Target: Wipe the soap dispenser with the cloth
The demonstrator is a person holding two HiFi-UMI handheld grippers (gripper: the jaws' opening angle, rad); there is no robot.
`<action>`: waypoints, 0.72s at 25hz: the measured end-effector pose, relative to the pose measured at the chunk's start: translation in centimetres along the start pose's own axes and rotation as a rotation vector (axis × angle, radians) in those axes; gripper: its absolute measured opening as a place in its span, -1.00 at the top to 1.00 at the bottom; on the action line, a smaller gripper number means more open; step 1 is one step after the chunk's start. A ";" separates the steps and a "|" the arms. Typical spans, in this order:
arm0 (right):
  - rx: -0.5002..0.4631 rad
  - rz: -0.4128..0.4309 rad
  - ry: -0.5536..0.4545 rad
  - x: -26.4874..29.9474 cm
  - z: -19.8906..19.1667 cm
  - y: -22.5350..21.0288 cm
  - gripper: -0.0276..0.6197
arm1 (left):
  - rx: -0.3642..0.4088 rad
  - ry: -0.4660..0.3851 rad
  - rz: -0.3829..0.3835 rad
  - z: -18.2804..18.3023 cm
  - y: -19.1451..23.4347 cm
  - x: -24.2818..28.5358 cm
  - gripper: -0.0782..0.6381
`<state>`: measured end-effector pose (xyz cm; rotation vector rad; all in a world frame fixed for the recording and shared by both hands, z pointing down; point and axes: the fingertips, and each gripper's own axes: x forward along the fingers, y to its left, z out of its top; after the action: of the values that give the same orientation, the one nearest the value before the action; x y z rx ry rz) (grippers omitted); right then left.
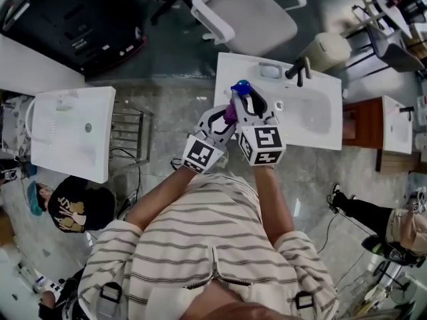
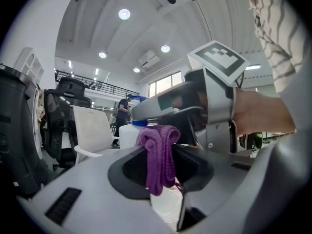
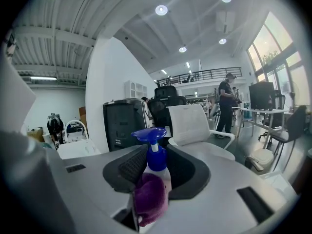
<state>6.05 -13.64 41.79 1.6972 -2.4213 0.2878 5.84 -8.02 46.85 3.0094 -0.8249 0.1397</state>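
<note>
I had the dispenser clamped upright between the jaws of the right hand-held gripper, blue pump on top. It was over the left part of a white sink worktop; I could not tell whether its base rested there. The left hand-held gripper was closed on the purple cloth, which hung bunched from its jaws. The cloth lay against the dispenser's white body, low on its left side under the pump. The 2 grippers stood just beside each other, tips nearly meeting.

From the head view the 2 grippers and their marker cubes covered most of the bottle; only the pump and a bit of cloth showed. In the left gripper view the right gripper and the hand on it filled the right half.

A black tap stood at the sink's far edge, with a white chair beyond it and a pale bin to the chair's right. A brown cabinet sat right of the sink. A 2nd white basin stood well to the left, a wire rack between the 2. A black machine filled the far left corner. 1 person sat low at the right and another, in a dark cap, was at the lower left.

The cubes carried black-and-white square patterns. A label on the black machine and the print on the cap were too small to read.
</note>
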 end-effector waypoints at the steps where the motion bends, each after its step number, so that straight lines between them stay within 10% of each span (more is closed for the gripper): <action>1: -0.001 -0.002 0.002 -0.1 0.0 0.0 0.51 | 0.008 0.003 -0.009 0.0 -0.2 0.2 0.46; 18: 0.013 -0.011 -0.004 -1.8 0.0 -0.6 0.51 | 0.059 0.063 -0.090 -1.7 -2.6 2.2 0.46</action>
<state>7.21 -12.21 41.36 1.7177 -2.4168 0.2997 8.91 -6.85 48.72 3.0723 -0.6915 0.2600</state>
